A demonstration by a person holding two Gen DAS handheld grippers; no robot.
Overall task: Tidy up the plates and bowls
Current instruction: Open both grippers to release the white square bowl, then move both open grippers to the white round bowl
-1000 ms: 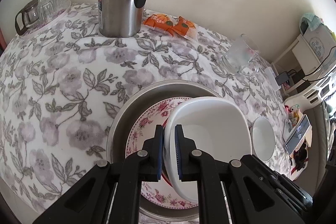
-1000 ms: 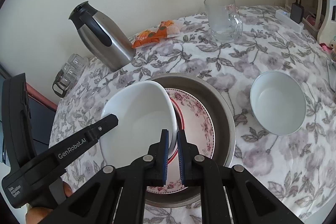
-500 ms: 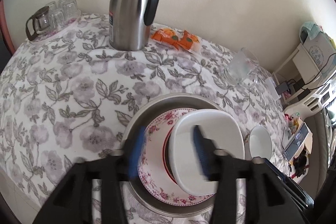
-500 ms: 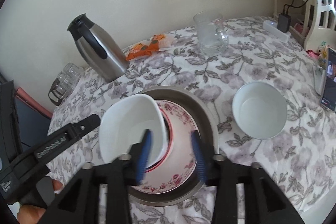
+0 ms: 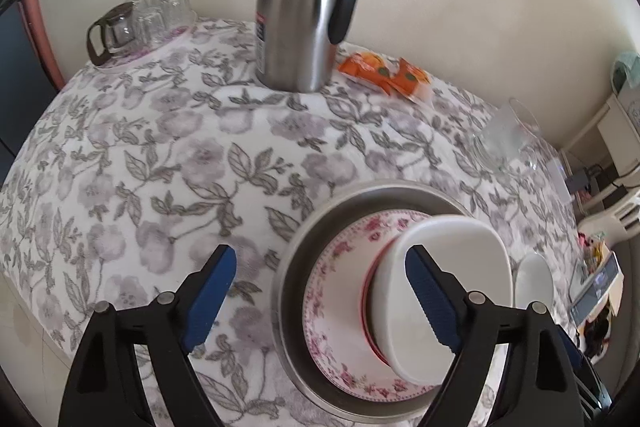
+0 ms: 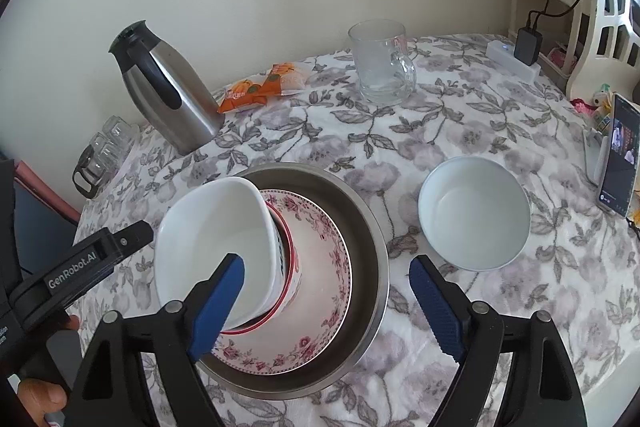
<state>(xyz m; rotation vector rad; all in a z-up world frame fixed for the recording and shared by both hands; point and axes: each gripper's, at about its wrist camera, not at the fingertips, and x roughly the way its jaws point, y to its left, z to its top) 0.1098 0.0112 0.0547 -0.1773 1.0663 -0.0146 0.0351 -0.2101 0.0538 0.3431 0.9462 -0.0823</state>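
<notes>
Far left, at the table's [image 6: 460, 131] back edge: small glasses [image 6: 104, 151] on a tray, close to the drop; beside them a steel jug [image 6: 168, 95] near the wall, then orange packets [image 6: 264, 87], then a glass mug [image 6: 380, 67]; wide bare floral cloth in front of jug and glasses, free for moving.

Left of centre: left gripper [image 5: 320, 267] above the cloth and the pan's rim, jaws opening and already wide, pads pressing on nothing; one blue pad over bare cloth, the other over the white dish; seen from the right view as a black arm in a hand [image 6: 40, 395] at the lower left.

Centre: steel pan [image 6: 372, 251] near the table's front edge; inside it a pink-flowered plate [image 6: 328, 267]; on that plate a red-rimmed piece, mostly hidden; topmost a white, squarish dish [image 6: 216, 235], tilted, leaning toward the jug side, glossy and plain.

Right of centre: right gripper [image 6: 328, 283] over the pan, jaws opening and wide apart, gripping nothing; left pad in front of the white dish, right pad over cloth between pan and bowl.

Right: round white bowl [image 6: 476, 211] upright on the cloth, apart from the pan, open cloth all round; further right a propped phone [image 6: 616, 155] at the table's edge; behind, a white power strip [image 6: 512, 63] with a black plug.
</notes>
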